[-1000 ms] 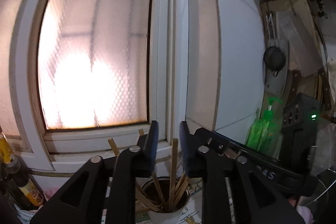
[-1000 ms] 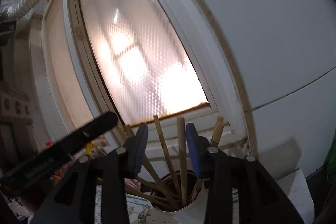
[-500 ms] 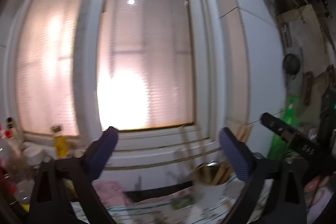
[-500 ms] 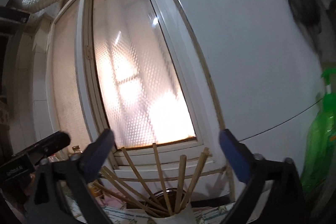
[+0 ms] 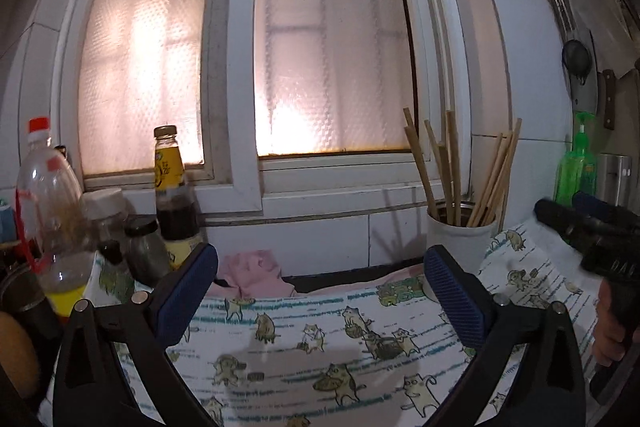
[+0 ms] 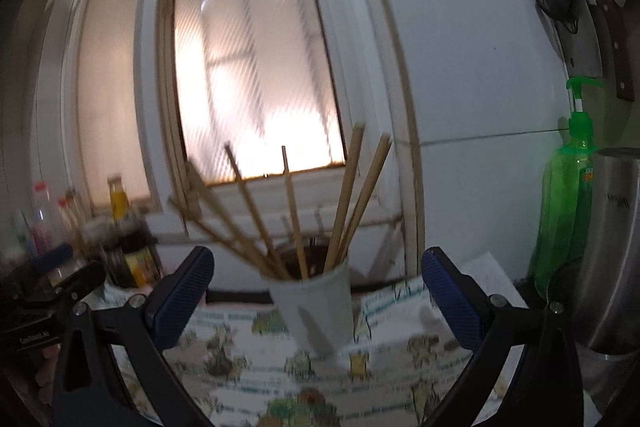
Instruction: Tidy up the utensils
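Nearest to me, my left gripper is spread wide, its ribbed blue pads holding nothing above a cotton cloth printed with cartoon cats and teal stripes. My right gripper is just as wide and empty, black arms framing a pale, tapered cup. That cup stands on the cloth, and the wooden chopsticks fan out of it, slim and square-tipped, leaning left and right. Through the left camera the same cup sits right of centre with its sticks upright. Left of it stand glass and plastic bottles; a green pump bottle and a brushed steel canister stand right. Behind everything glows a frosted, dimpled window in a white frame.
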Demonstrator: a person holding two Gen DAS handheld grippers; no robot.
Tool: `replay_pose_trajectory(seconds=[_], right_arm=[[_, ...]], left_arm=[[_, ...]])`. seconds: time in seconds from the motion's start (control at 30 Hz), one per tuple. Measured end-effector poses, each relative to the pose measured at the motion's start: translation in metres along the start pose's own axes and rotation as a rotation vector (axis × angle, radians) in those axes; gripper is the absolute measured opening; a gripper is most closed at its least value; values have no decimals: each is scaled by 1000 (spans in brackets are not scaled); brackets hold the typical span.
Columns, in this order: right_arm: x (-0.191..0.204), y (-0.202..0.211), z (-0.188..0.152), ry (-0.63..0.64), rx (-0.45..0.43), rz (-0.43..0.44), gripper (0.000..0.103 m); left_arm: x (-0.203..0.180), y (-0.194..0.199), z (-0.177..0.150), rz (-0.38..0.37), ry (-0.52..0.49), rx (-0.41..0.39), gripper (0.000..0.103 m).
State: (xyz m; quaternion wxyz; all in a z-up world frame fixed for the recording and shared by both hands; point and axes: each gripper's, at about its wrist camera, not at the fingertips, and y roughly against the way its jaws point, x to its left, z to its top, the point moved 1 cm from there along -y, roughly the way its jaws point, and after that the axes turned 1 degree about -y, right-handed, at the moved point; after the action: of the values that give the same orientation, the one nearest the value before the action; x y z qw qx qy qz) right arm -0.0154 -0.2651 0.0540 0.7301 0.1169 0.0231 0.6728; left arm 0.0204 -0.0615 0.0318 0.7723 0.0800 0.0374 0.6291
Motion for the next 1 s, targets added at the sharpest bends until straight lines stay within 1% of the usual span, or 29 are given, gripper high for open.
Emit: replay_pose_trajectory(seconds=[0.07, 0.13, 0.2, 0.27, 0.33, 0.37, 0.43, 0.5, 0.6, 0.7, 0.8, 0.9, 1.0], right_arm=[[8, 3, -9, 47, -6, -16, 103], [11, 6, -14, 65, -5, -14, 103], [11, 7, -20, 70, 20, -7, 103], [16, 6, -30, 102, 43, -25, 103], [22, 2, -34, 144, 82, -60, 103], [23, -1, -35, 153, 98, -61, 103], [24, -7, -37, 159, 133, -64, 103], [23, -7, -37, 151, 132, -66, 103], [18, -6, -37, 127, 134, -53, 103], [16, -7, -37, 113, 136, -50, 103], [17, -6, -37, 114, 135, -55, 103], [17, -6, -38, 114, 135, -55, 103], [17, -6, -38, 110, 136, -52, 103]], left_arm=[[1, 2, -5, 3, 20, 6, 102], [5, 2, -8, 2, 47, 12, 102], [8, -1, -14, 10, 61, 35, 102], [7, -4, -18, 28, 55, 59, 102], [1, -3, -24, 50, 16, 60, 102], [-3, -4, -25, 50, -2, 72, 102], [1, -7, -27, 6, 22, 94, 102], [11, -10, -28, 27, 82, 114, 102], [19, -11, -29, 37, 122, 115, 102], [17, -9, -29, 59, 112, 103, 102], [15, -4, -29, 100, 98, 87, 102], [19, -5, -29, 112, 111, 94, 102], [18, -5, -29, 110, 104, 95, 102]])
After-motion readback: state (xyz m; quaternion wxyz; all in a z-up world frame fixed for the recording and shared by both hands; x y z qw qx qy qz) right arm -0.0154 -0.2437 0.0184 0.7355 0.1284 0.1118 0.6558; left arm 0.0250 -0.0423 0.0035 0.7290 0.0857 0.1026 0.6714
